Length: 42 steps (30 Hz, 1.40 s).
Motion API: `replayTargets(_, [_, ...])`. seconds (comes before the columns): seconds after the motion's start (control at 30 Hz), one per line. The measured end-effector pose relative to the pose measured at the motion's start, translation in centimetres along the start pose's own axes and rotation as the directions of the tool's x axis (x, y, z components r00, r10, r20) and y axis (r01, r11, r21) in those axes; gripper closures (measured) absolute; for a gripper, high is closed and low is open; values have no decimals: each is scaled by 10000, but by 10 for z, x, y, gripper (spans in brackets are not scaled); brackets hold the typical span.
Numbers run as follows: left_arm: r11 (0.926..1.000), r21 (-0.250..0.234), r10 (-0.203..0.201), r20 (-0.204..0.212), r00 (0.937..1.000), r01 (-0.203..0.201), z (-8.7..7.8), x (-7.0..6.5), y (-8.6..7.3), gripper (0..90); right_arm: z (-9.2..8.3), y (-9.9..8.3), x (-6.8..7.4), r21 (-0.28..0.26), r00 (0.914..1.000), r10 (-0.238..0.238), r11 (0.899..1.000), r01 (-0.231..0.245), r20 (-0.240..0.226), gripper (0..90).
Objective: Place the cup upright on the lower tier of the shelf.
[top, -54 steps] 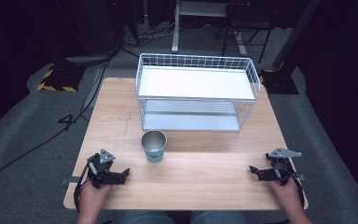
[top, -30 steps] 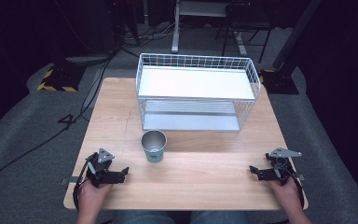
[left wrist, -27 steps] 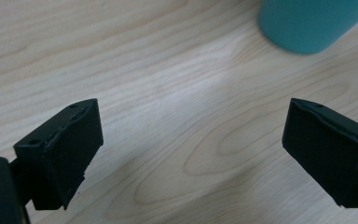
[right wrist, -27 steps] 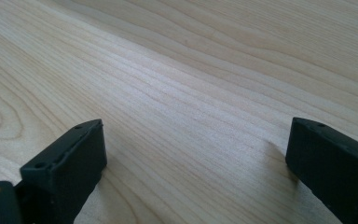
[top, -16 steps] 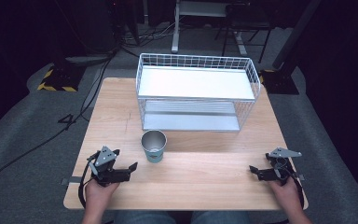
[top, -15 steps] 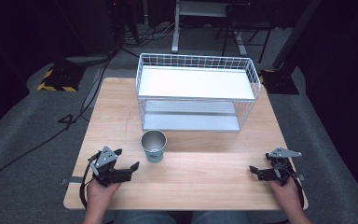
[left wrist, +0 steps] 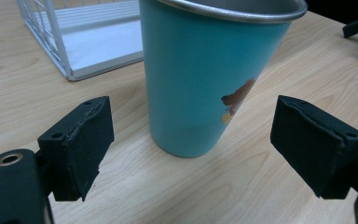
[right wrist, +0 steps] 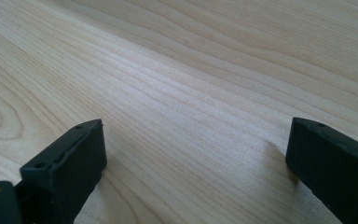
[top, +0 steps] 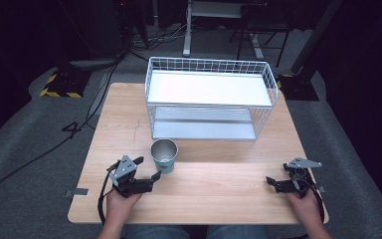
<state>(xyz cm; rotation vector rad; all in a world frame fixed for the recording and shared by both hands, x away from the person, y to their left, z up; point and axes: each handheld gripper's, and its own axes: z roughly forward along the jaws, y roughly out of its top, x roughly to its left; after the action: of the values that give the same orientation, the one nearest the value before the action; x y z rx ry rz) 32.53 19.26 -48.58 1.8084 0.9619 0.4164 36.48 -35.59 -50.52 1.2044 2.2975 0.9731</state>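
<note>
I bring my left gripper (left wrist: 186, 154) up to the teal cup (left wrist: 209, 74), jaws spread and just narrowed, lined up to straddle it; right gripper (right wrist: 196, 163) idles agape.

A white "4" (top: 74, 129) is marked on the grey floor left of the table. The teal cup (left wrist: 209, 74) carries a small orange-brown picture on its side, without legible lettering.

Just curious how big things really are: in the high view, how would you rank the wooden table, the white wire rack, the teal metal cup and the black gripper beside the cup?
1. Wooden table.
2. White wire rack.
3. Left gripper, roughly alike with
4. teal metal cup; too close to rank.
</note>
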Motion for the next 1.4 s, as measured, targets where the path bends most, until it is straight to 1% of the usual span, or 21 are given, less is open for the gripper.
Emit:
replayTargets(0.03, [10000, 0, 0, 0, 10000, 0, 0, 0, 0, 139, 0, 0, 0, 0, 10000, 0, 10000, 0, 0, 53])
replayTargets(0.2, [9996, 238, -112, -175, 9998, 116, 14, -5, 3, 139, 0, 0, 0, 0, 10000, 2, 10000, -2, 0, 53])
replayTargets(0.23, [9996, 238, -112, -175, 9998, 116, 14, -5, 3, 138, 0, 0, 0, 2, 10000, 0, 10000, 0, 0, 53])
replayTargets(0.27, [9988, 420, -252, -384, 9989, 268, 20, -5, 4, 138, 0, 0, 0, 1, 10000, 3, 10000, -3, 2, 53])
replayTargets(0.3, [9988, 420, -252, -384, 9989, 268, 20, -5, 4, 138, 0, 0, 0, 1, 10000, 3, 10000, -3, 2, 53])
replayTargets(0.33, [9979, 543, -338, -501, 9982, 365, 23, -5, 4, 138, 0, 0, 0, 1, 10000, 1, 10000, -1, 1, 53])
replayTargets(0.37, [9968, 680, -382, -442, 9983, 411, 26, -4, 5, 134, 0, 0, 0, 0, 10000, 2, 10000, -2, 1, 54])
replayTargets(0.4, [9964, 702, -444, -394, 9982, 471, 28, -4, 5, 132, 0, 0, 0, 1, 10000, 1, 10000, -1, 0, 53])
replayTargets(0.43, [9964, 702, -444, -394, 9982, 471, 28, -4, 5, 133, 0, 0, 0, 1, 10000, 1, 10000, -1, 0, 53])
replayTargets(0.47, [9957, 848, -353, -393, 9986, 385, 32, -5, 6, 135, 0, 0, 0, 0, 10000, 0, 10000, 0, 1, 54])
replayTargets(0.57, [9957, 857, -312, -416, 9986, 347, 35, -6, 7, 138, 0, 0, 0, -2, 10000, 8, 10000, -8, 11, 53])
replayTargets(0.6, [9956, 915, -196, -249, 9995, 218, 38, -7, 8, 138, 0, 0, 0, 3, 10000, 17, 10000, -17, 37, 54])
replayTargets(0.63, [9956, 915, -196, -249, 9995, 218, 38, -7, 8, 139, 0, 0, 0, 5, 10000, 23, 10000, -23, 45, 54])
replayTargets(0.67, [9960, 880, -106, -160, 9998, 120, 40, -8, 10, 139, 0, 0, 0, -1, 10000, 36, 10000, -36, 42, 54])
replayTargets(0.77, [9966, 825, -83, -99, 9999, 91, 44, -9, 11, 138, 0, 0, 0, -4, 10000, 37, 10000, -37, 48, 54])
replayTargets(0.93, [9962, 836, -256, 51, 9997, 251, 48, -5, 10, 143, 0, 0, 0, -12, 10000, 37, 10000, -37, 66, 54])
replayTargets(0.97, [9960, 829, -348, 20, 9994, 346, 49, -4, 10, 149, 0, 0, 0, -11, 10000, 42, 10000, -42, 65, 54])
replayTargets(1.07, [9948, 961, -334, -49, 9994, 337, 52, -3, 10, 153, 0, 0, 0, -10, 10000, 41, 10000, -41, 65, 54])
replayTargets(1.17, [9957, 899, -230, -72, 9997, 235, 52, -4, 10, 192, 0, 0, 0, -11, 10000, 41, 10000, -41, 66, 54])
replayTargets(1.27, [9960, 895, -9, -170, 9999, 24, 52, -5, 10, 208, 0, 0, 0, -11, 10000, 52, 10000, -52, 70, 54])
replayTargets(1.4, [9960, 889, -15, -221, 9998, 34, 52, -5, 10, 214, 0, 0, 0, -12, 10000, 58, 10000, -57, 80, 54])
